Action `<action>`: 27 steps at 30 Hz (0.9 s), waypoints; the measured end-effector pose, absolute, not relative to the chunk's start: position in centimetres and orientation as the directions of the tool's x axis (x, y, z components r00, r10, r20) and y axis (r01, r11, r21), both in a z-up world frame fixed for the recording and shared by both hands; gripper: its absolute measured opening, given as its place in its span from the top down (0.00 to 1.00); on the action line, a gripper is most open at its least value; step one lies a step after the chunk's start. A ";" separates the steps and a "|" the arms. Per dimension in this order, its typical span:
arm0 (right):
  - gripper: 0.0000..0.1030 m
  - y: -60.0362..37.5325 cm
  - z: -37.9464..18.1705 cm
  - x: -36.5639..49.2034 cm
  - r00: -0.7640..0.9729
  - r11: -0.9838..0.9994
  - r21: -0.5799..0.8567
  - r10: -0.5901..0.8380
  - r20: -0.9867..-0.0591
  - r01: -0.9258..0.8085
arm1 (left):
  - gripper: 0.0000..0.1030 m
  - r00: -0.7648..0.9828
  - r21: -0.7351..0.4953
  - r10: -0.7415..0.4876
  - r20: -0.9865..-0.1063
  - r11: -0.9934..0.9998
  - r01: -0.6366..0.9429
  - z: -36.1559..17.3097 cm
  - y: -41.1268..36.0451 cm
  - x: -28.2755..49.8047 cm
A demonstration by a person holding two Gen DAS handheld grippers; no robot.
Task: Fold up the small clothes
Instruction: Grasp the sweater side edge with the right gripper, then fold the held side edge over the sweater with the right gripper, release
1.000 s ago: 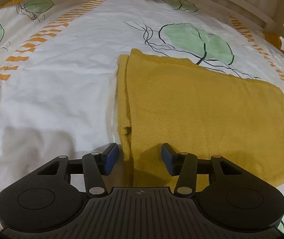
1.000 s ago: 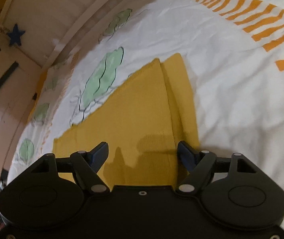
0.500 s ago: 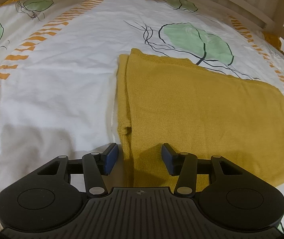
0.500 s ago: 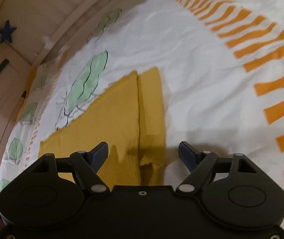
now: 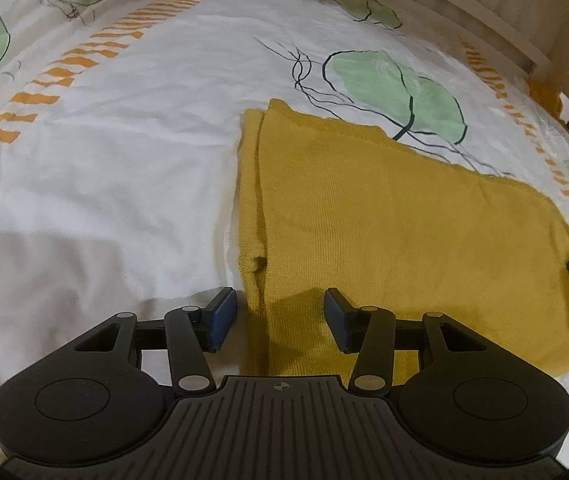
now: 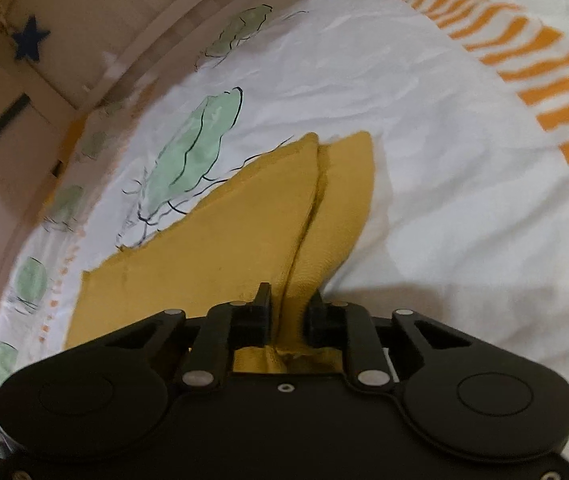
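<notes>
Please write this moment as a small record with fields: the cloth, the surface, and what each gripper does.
garment: yellow knit cloth, folded, lying flat
surface: white bed sheet with green leaf and orange stripe print
left gripper: open, over the near edge of the cloth, holding nothing
right gripper: shut on a corner of the cloth, fabric bunched between the fingers
background: wooden bed frame

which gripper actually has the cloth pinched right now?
The right gripper: it is shut on a fold of the mustard knit garment. The left gripper is open, straddling the garment's edge, clamping nothing.
</notes>
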State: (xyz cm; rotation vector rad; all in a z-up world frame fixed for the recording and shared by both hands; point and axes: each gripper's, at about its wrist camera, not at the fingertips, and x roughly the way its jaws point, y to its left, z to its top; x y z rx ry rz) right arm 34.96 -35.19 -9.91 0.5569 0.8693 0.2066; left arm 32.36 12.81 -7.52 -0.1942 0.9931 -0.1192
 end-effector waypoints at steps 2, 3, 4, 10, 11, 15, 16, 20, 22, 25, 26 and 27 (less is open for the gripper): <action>0.75 -34.2 -8.6 35.0 0.638 0.866 0.498 0.358 -0.682 0.045 | 0.55 0.544 -0.232 -0.195 -0.816 0.973 -0.001 -7.2 13.2 32.3; 0.76 -33.7 -8.0 35.1 0.640 0.874 0.484 0.348 -0.685 0.043 | 0.55 0.548 -0.237 -0.196 -0.813 0.972 -0.004 -6.9 13.4 32.3; 0.76 -33.1 -7.4 35.1 0.643 0.882 0.470 0.339 -0.686 0.037 | 0.55 0.553 -0.241 -0.198 -0.809 0.970 -0.006 -6.7 13.6 32.3; 0.77 -28.5 -4.2 35.9 0.644 0.909 0.416 0.330 -0.691 -0.019 | 0.55 0.598 -0.251 -0.194 -0.778 0.968 -0.013 -4.8 15.1 32.1; 0.77 -27.6 -3.8 36.1 0.642 0.911 0.411 0.333 -0.691 -0.030 | 0.55 0.603 -0.251 -0.190 -0.775 0.968 -0.017 -4.6 15.4 32.1; 0.77 -23.8 -2.4 36.8 0.638 0.906 0.417 0.367 -0.677 -0.079 | 0.55 0.614 -0.251 -0.179 -0.769 0.967 -0.034 -3.9 17.0 32.2; 0.77 -22.6 -2.2 37.0 0.636 0.902 0.422 0.381 -0.672 -0.094 | 0.55 0.616 -0.250 -0.174 -0.768 0.968 -0.038 -3.8 17.3 32.3; 0.77 -18.0 -1.8 37.6 0.618 0.890 0.429 0.424 -0.662 -0.152 | 0.55 0.631 -0.243 -0.149 -0.761 0.968 -0.064 -3.3 18.9 32.3; 0.77 -15.8 -2.0 37.9 0.601 0.884 0.433 0.445 -0.664 -0.176 | 0.55 0.637 -0.242 -0.141 -0.758 0.968 -0.073 -3.0 19.7 32.3; 0.77 -12.4 -2.7 38.2 0.577 0.876 0.435 0.468 -0.669 -0.207 | 0.55 0.646 -0.245 -0.129 -0.752 0.965 -0.093 -2.8 20.8 32.2; 0.77 -11.4 -3.0 38.4 0.573 0.873 0.438 0.476 -0.667 -0.215 | 0.55 0.646 -0.248 -0.126 -0.753 0.964 -0.100 -2.8 21.1 32.2; 0.77 -10.7 -3.2 38.4 0.568 0.869 0.444 0.484 -0.665 -0.220 | 0.55 0.644 -0.253 -0.126 -0.755 0.961 -0.108 -2.9 21.4 32.3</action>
